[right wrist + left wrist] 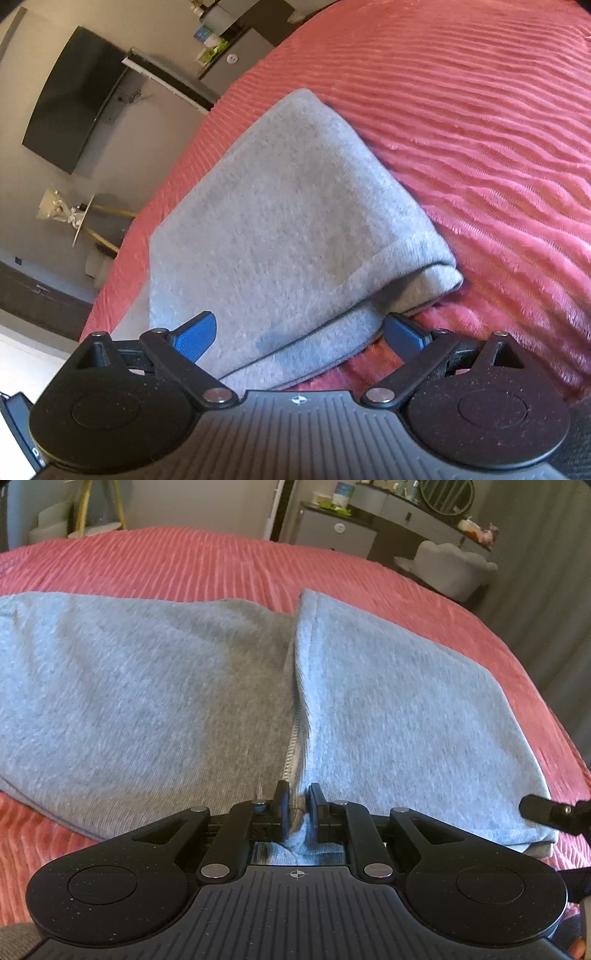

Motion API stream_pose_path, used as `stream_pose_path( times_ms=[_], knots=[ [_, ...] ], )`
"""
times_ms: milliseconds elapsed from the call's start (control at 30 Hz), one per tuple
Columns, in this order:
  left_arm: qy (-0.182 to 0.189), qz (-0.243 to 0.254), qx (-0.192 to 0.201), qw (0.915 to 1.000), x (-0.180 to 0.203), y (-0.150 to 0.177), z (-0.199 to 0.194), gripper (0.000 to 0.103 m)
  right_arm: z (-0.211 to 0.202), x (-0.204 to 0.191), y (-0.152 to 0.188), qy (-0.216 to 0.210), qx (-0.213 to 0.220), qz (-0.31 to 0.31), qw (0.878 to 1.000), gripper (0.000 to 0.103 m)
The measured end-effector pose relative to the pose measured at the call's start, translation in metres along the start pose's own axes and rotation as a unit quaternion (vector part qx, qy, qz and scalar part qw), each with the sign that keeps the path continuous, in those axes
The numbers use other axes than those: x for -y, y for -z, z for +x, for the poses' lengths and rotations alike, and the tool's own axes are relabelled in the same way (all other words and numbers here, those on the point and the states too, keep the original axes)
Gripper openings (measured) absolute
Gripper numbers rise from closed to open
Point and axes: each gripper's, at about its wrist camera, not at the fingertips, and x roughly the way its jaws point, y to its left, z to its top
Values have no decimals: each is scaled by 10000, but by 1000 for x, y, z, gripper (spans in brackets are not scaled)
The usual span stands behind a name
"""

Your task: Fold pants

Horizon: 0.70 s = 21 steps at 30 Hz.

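The left claw (297, 812) is pinched narrow on a bunched ridge of grey fabric at the near edge of the pants (147, 686), its two black fingers (282, 805) nearly together with cloth squeezed up between them. The right claw (301, 338) stands wide, its two blue pads (195, 338) spread to either side of the pants' near edge: one pad lies over the top of the fabric on the left, the other sits low at the right, by the edge where the cloth meets the bed (480, 129). Whether either pad presses the cloth cannot be told. In the left wrist view, the tip of the right claw shows at the far right edge, just beside the corner of the garment.

There is one pair of pants, light grey knit, lying on the bed's pink-red ribbed cover. In the left wrist view it shows as two panels meeting along a seam with visible overlock stitching, the right panel lapping over the left. In the right wrist view the right end is doubled, with two hemmed layers stacked at the corner.

Beyond the bed stand one dresser (369, 524) with a round mirror (447, 496), one pale upholstered chair (458, 568), and one dark wall-mounted screen (74, 99).
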Motion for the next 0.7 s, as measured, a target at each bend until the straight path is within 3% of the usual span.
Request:
stream_pose_path(
  times_ms=[133, 333, 400, 467, 500, 567, 700],
  knots=[
    [-28, 51, 7, 10000, 1, 1, 0, 14, -12, 3, -3, 15, 394, 73, 9992, 97],
    [-21, 125, 8, 9999, 2, 2, -1, 14, -38, 24, -9, -410, 1203, 610, 9900, 97],
    [-67, 143, 3, 9999, 3, 2, 0, 15, -45, 32, -12, -190, 1466, 874, 9851, 96],
    [-32, 104, 15, 9999, 2, 1, -1, 18, -58, 32, -12, 680, 2025, 937, 9724, 97],
    [24, 64, 31, 10000, 1, 1, -2, 20, -62, 37, -14, 498, 2002, 1123, 9720, 97],
    [198, -40, 84, 9998, -2, 1, -4, 30, -62, 39, -18, -398, 1650, 1229, 9778, 97],
    [179, -142, 349, 9991, -2, 2, -13, 37, -57, 1, -16, -498, 1546, -147, 9866, 97]
  ],
)
